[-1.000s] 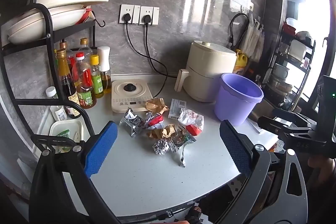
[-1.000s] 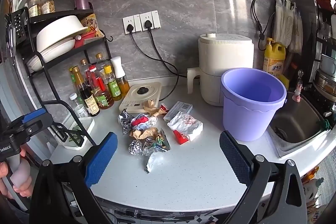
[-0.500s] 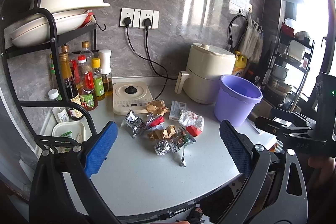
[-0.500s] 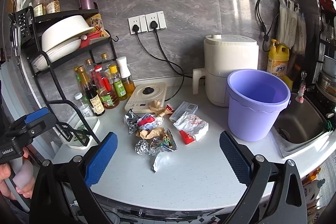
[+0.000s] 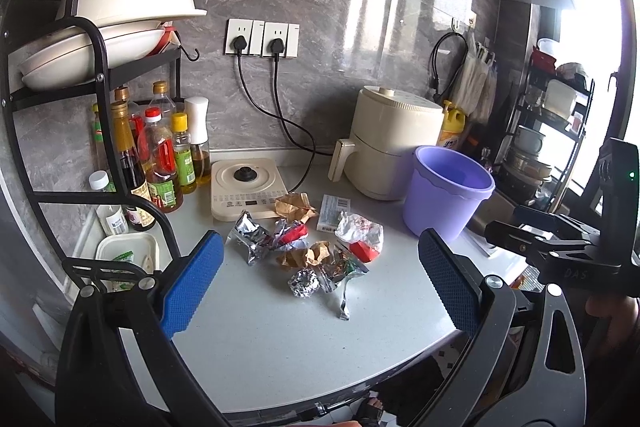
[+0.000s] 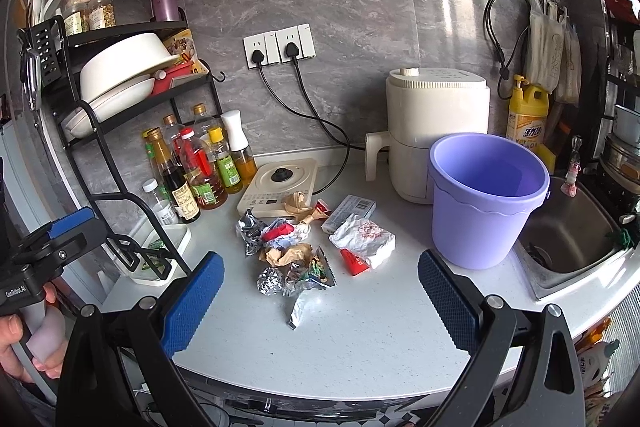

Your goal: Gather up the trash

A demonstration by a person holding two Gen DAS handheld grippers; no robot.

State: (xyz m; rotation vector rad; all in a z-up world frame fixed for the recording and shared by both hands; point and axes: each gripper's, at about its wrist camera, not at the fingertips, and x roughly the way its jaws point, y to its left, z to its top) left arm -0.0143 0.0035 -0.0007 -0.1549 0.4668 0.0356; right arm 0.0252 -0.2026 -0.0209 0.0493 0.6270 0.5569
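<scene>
- Two grippers hang over the near edge of a pale countertop (image 6: 360, 347), both with their blue-padded jaws spread wide and nothing between them.
- From its own camera the left gripper (image 5: 320, 291) faces a heap of trash (image 5: 312, 247) in the middle of the counter; the right gripper (image 6: 320, 301) faces the same heap (image 6: 304, 247) from a little further right.
- Neither gripper touches any of the trash.
- Within the heap lie a foil ball (image 6: 270, 281) at the near side, a crumpled brown paper (image 6: 286, 255) behind it, a silver wrapper (image 6: 250, 231) to the left, and a white wrapper (image 6: 364, 237) with a red scrap (image 6: 352, 263) to the right.
- A small flat box (image 6: 349, 207) lies at the back of the heap, just beside the white wrapper.
- Right of the trash and apart from it stands a purple bucket (image 6: 486, 201), upright and with nothing visible inside.
- Behind the bucket sits a cream air fryer (image 6: 434, 125); a sink (image 6: 568, 239) lies to the bucket's right.
- A flat cream hotplate (image 6: 278, 193) sits just behind the heap, its front edge touching the paper scraps.
- Sauce bottles (image 6: 196, 167) crowd under a black rack (image 6: 104, 131) on the left.
- A hand (image 6: 24, 347) holds the left gripper's handle, seen at the left edge of the right camera view.
</scene>
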